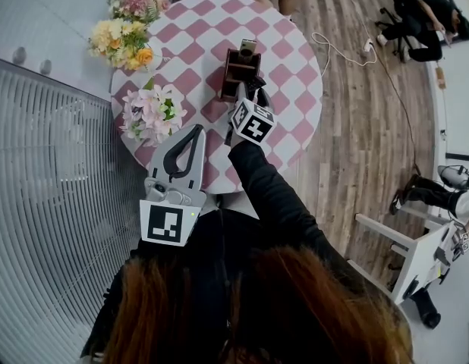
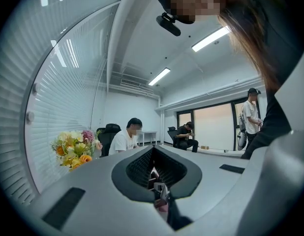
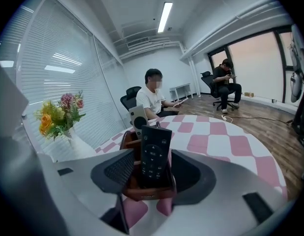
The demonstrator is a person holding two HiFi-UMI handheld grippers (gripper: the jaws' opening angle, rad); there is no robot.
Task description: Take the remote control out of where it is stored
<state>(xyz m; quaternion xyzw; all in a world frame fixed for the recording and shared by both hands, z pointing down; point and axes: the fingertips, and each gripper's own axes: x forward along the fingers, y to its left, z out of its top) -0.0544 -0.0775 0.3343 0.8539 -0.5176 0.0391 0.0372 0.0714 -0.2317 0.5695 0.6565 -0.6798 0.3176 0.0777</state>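
Head view: round table w/ pink-and-white checked cloth point(image 1: 295, 67). A brown wooden box holder point(image 1: 236, 68) stands near its middle, w/ a pale grey remote point(image 1: 247, 48) sticking up at the holder's far end. Right gripper point(image 1: 250, 91) is at the holder's near side. Left gripper point(image 1: 196, 132) hangs over the table's near-left edge, just beside a white-pink flower bunch point(image 1: 152, 108); a yellow-orange bouquet point(image 1: 122, 42) is farther off on the left.

Left gripper view: jaws clenched tip to tip, nothing betw. them.

Right gripper view: jaws released, spread either side of the holder's near end. The black button remote control point(image 3: 154, 156) stands upright in the holder betw. the jaws, pads not pressing it. The pale remote is behind it, and a seated person in a white shirt point(image 3: 153, 100) is beyond the table.
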